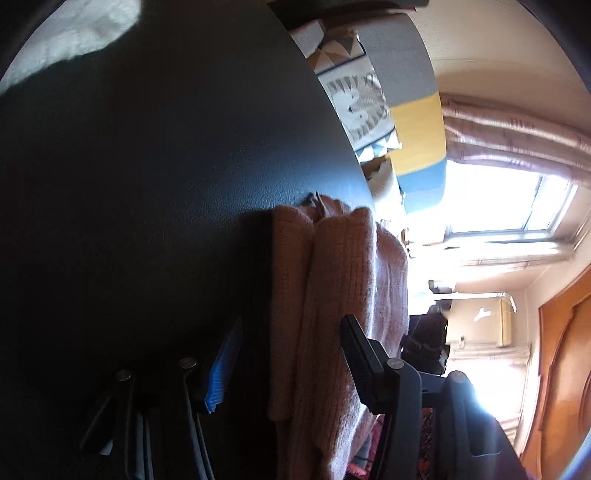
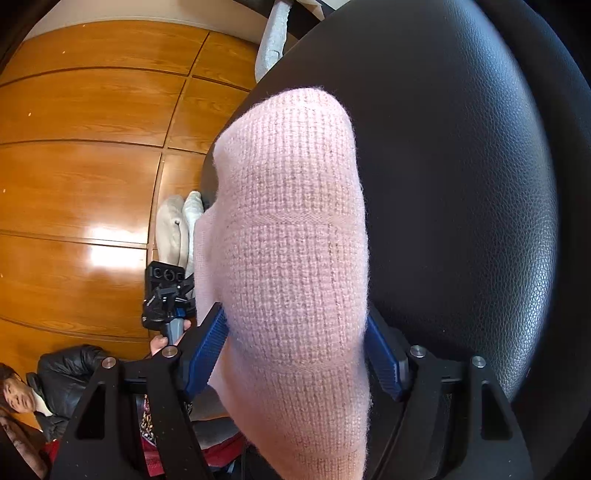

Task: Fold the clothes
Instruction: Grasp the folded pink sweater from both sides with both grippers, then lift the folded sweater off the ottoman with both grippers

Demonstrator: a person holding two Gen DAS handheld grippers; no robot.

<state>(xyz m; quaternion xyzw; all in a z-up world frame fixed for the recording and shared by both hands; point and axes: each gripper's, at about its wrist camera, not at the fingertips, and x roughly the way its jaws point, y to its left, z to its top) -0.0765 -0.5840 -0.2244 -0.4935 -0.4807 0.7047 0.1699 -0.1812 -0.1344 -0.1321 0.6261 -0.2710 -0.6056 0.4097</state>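
Note:
A folded pink knit sweater [image 1: 332,295] lies on a black leather surface [image 1: 147,184]. In the left wrist view my left gripper [image 1: 290,365] straddles its near end with the jaws apart. The blue pad [image 1: 221,373] stands clear of the knit, and the black finger [image 1: 358,362] is against the other side. In the right wrist view the sweater [image 2: 295,229] fills the gap of my right gripper [image 2: 297,358]. Its blue pads [image 2: 210,350] flank the knit without pinching it. The left gripper [image 2: 166,299] shows there beyond the sweater's edge, held in a hand [image 2: 162,343].
The leather surface [image 2: 461,184] ends close beside the sweater, with wooden floor [image 2: 74,184] beyond. White cloth [image 2: 177,229] lies off that edge, more white fabric [image 1: 74,33] rests at the far end. Patterned cushions [image 1: 354,99] and a bright window [image 1: 491,199] lie past the other edge. A person in a dark jacket [image 2: 62,376] sits low at left.

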